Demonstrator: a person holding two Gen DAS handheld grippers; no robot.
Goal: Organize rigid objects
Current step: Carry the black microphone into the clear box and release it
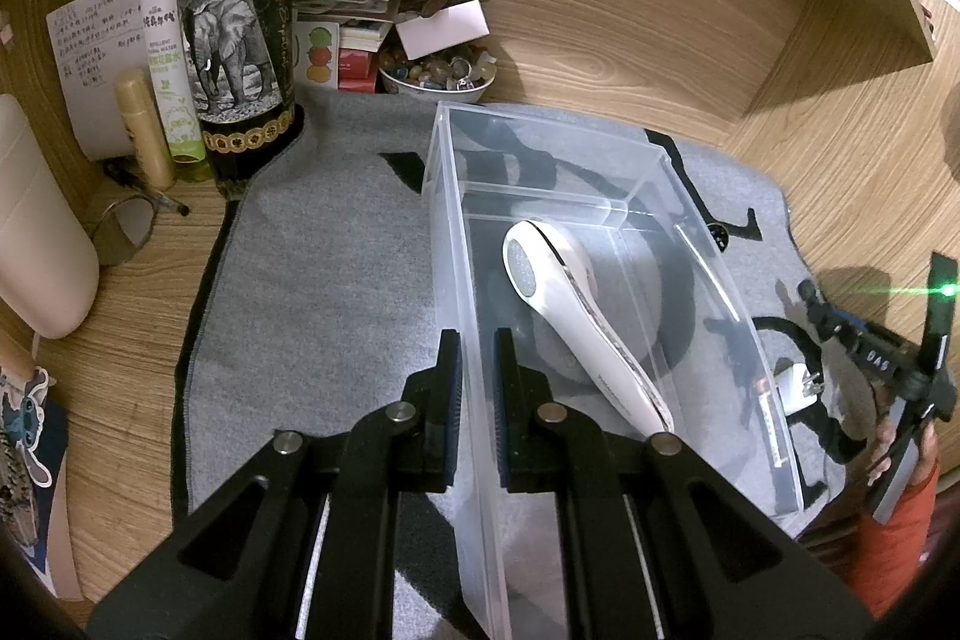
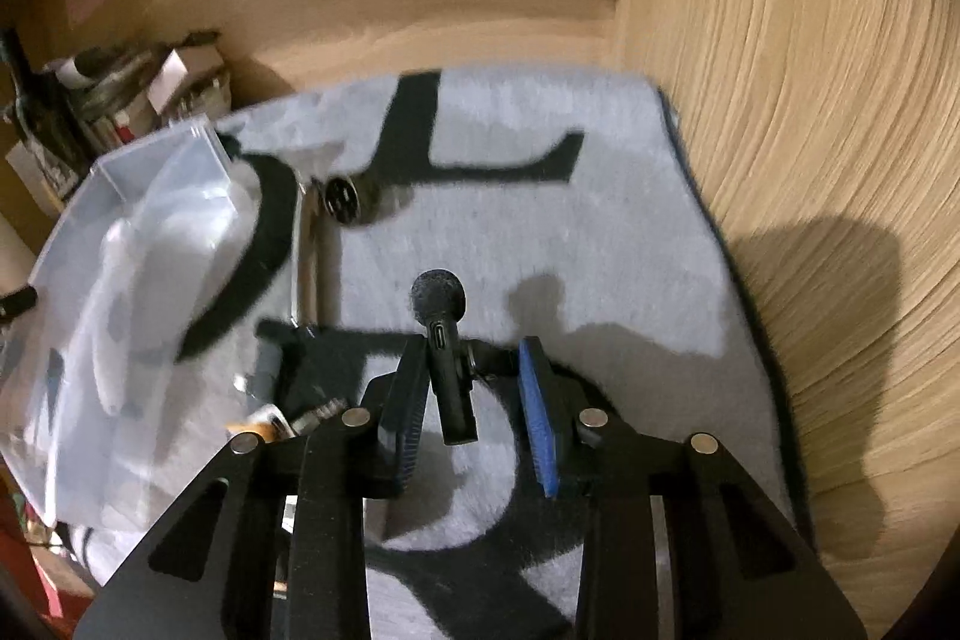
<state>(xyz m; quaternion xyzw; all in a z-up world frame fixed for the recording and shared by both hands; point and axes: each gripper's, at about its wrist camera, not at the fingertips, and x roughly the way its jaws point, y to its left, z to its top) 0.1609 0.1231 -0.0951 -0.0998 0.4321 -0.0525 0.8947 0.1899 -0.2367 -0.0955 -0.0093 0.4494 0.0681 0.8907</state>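
Observation:
My left gripper (image 1: pixel 478 370) is shut on the left wall of a clear plastic bin (image 1: pixel 456 244) that stands on a grey mat. A white handheld device (image 1: pixel 570 316) lies inside the bin. In the right wrist view my right gripper (image 2: pixel 474 370) holds a small black microphone (image 2: pixel 444 340) above the mat; the mic rests against the left finger and the blue-padded right finger (image 2: pixel 537 418) stands apart from it. The bin (image 2: pixel 120 292) shows blurred at the left. The right gripper with the mic also shows in the left wrist view (image 1: pixel 840 322).
A wine bottle (image 1: pixel 234 22), spray bottle (image 1: pixel 168 58), bowl of stones (image 1: pixel 438 70) and papers crowd the back left. A round metal part (image 2: pixel 345 199), a metal bar (image 2: pixel 306 256) and small items (image 2: pixel 282 418) lie on the mat (image 2: pixel 600 250) beside the bin. A wooden wall (image 2: pixel 810 160) stands at right.

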